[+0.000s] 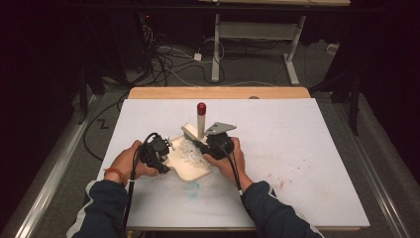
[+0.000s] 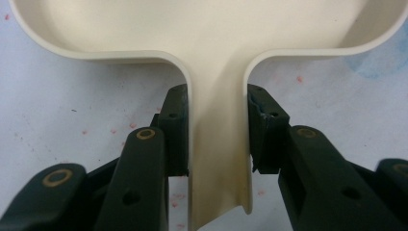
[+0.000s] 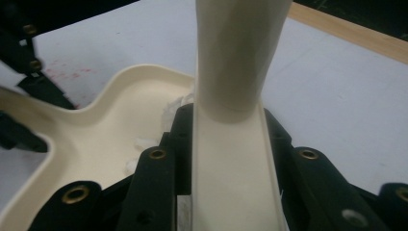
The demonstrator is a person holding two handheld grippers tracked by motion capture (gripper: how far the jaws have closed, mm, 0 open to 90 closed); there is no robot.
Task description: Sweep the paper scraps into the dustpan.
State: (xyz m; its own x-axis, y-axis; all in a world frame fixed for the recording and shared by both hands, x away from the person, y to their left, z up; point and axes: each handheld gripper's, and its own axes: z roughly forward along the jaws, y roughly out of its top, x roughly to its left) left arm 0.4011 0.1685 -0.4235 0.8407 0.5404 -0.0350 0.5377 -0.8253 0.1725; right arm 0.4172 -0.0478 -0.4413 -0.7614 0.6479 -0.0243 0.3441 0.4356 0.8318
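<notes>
The left gripper [image 1: 159, 151], held in the person's left hand [image 1: 130, 161], is clamped on the short handle of a cream dustpan [image 1: 190, 166]. In the left gripper view its two black jaws press against both sides of the dustpan handle [image 2: 217, 144], and the pan's curved rim spreads out across the top of that view. The right gripper [image 1: 216, 144], held in the right hand [image 1: 232, 159], is clenched around the base of a cream hand brush [image 1: 200, 124]. In the right gripper view the jaws grip the flat cream body of the brush [image 3: 231, 159], and its round handle rises straight up between them.

In the high view the brush handle stands upright and ends in a red cap [image 1: 201, 107]. The dustpan lies flat on the white table cover [image 1: 307, 148], near the front middle, between the two hands. Small pale scraps [image 1: 189, 151] lie inside the pan, close to the brush. A faint blue smudge [image 1: 193, 189] marks the cover just in front of the pan.
</notes>
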